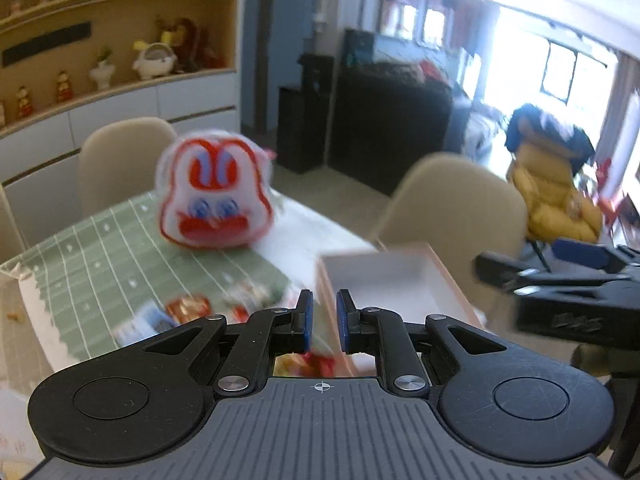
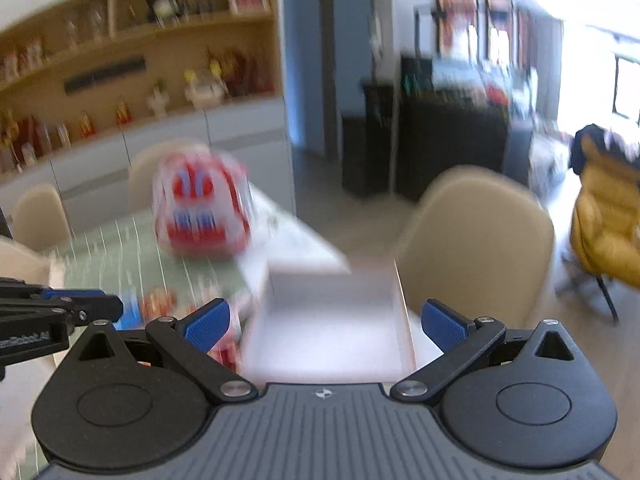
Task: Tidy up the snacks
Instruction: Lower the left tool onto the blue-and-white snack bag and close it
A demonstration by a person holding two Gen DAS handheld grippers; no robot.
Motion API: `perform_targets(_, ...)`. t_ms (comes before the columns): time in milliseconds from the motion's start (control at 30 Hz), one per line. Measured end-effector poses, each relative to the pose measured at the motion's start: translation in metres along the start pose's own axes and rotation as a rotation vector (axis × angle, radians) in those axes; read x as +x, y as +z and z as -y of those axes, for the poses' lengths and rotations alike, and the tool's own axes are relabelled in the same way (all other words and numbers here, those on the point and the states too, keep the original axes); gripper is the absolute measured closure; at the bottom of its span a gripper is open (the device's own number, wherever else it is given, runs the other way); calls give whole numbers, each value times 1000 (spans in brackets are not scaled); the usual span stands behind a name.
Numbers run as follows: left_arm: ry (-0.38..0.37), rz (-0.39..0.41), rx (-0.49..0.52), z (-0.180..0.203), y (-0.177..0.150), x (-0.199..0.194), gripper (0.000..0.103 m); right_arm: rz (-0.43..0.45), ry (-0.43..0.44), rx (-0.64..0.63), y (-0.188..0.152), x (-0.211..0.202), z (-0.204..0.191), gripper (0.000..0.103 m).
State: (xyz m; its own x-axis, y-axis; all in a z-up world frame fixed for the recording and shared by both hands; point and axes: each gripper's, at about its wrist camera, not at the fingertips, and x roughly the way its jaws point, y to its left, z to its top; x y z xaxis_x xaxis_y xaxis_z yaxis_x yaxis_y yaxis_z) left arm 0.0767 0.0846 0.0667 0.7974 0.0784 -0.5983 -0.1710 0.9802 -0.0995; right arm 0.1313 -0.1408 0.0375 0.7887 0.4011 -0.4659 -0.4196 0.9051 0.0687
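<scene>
Above a dining table, the left gripper (image 1: 324,320) hangs with its blue pads nearly together, a narrow gap between them and nothing held; the right gripper (image 2: 324,322) is spread wide over an empty pale box (image 2: 332,312). Small snack packets (image 1: 188,308) lie on the green cloth (image 1: 100,248) just left of the box. They look light, crinkly and slick, best pinched flat across a sealed edge. A rabbit-faced bag (image 1: 216,196) stands beyond.
</scene>
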Motion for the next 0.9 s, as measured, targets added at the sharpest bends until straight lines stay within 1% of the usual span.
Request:
perform_targets(33,2,-10,-43,-15,9,6,86,38,18,-3,12,3,-4,1)
perform_targets(100,40,-43,-127,-47,17,20,86,91,58,6,33,11,-11,1)
perform_targets(167,103,-65,-166,-77,16,36,86,97,98,13,47,22,-19,1)
perform_targets(200,132,-72,-188,-96,12,45,86,86,109,4,50,29,-25,1)
perform_targets(233,145,-76,-220,-113,7,53,86,75,113,-13,50,35,-32,1)
perform_targets(333,165,-91,-362,-166,-17,79,86,4,164,-118,39,65,-59,1)
perform_targets(400,188,-123,-403,-189,-33,96,86,-51,203,-212,22,87,-82,1)
perform_targets(467,195,-136,-411,-204,-47,109,86,-101,222,-311,2,108,-107,1)
perform_targets(533,150,-139,-459,-214,-59,116,86,-133,264,-370,-16,122,-126,1)
perform_targets(600,105,-122,-529,-229,-66,120,86,-165,329,-389,-29,134,-141,1)
perform_targets(667,124,-126,-604,-239,-72,121,86,-189,380,-390,-33,151,-159,1)
perform_targets(733,138,-146,-701,-252,-78,126,86,-198,408,-389,-31,166,-175,2)
perform_targets(800,98,-143,-801,-265,-86,131,86,-214,429,-389,-31,183,-189,3)
perform_targets(833,77,-141,-806,-268,-89,132,86,-224,437,-390,-30,194,-197,4)
perform_targets(867,62,-133,-789,-267,-89,132,86,-233,448,-383,-30,207,-201,5)
perform_targets(900,55,-117,-762,-267,-90,132,85,-236,458,-364,-30,217,-206,7)
